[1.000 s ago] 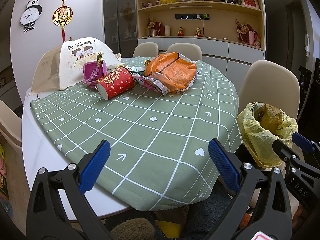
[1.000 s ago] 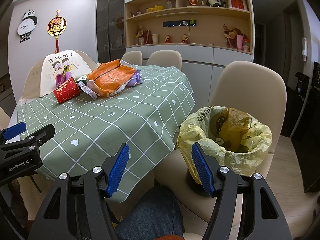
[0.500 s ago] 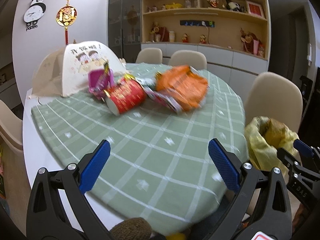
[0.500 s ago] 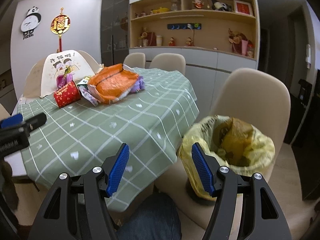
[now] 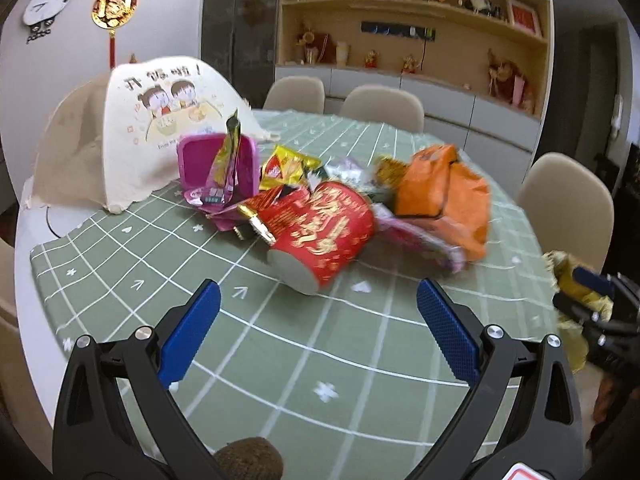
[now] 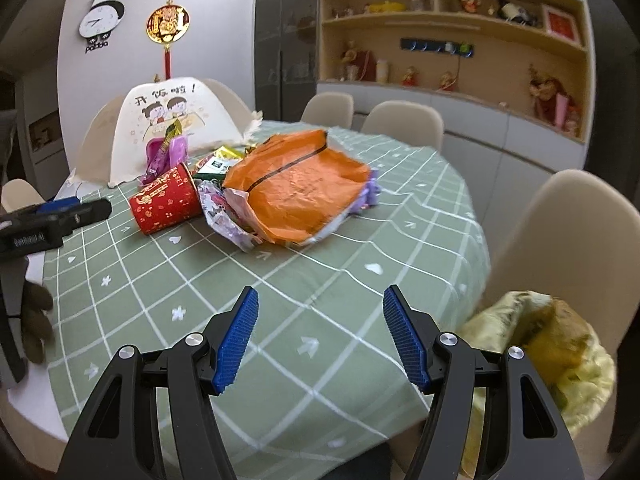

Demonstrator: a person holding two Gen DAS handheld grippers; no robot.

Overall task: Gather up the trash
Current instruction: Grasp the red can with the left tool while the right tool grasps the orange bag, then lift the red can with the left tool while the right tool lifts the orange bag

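A pile of trash lies on the green checked tablecloth (image 5: pixel 280 360). A red paper cup (image 5: pixel 320 236) (image 6: pixel 168 204) lies on its side, base toward me. Behind it are a purple tub (image 5: pixel 216 164) with a wrapper in it, an orange bag (image 5: pixel 444 196) (image 6: pixel 300 184) and several crumpled wrappers (image 6: pixel 224 220). My left gripper (image 5: pixel 318 336) is open, low over the cloth, just short of the cup. My right gripper (image 6: pixel 320 338) is open above the table's near edge, with nothing between its fingers. A bin lined with a yellow bag (image 6: pixel 552 344) stands to the right of the table.
A white folding food cover (image 5: pixel 152 120) with a cartoon print stands at the back left of the table. Beige chairs (image 6: pixel 560 232) ring the table, one beside the bin. Shelves and cabinets fill the far wall. A gloved hand (image 6: pixel 36 320) holds the left gripper.
Both grippers have moved forward over the table toward the trash pile, the left one closing in on the red cup. The bin has slid to the lower right of the right wrist view.
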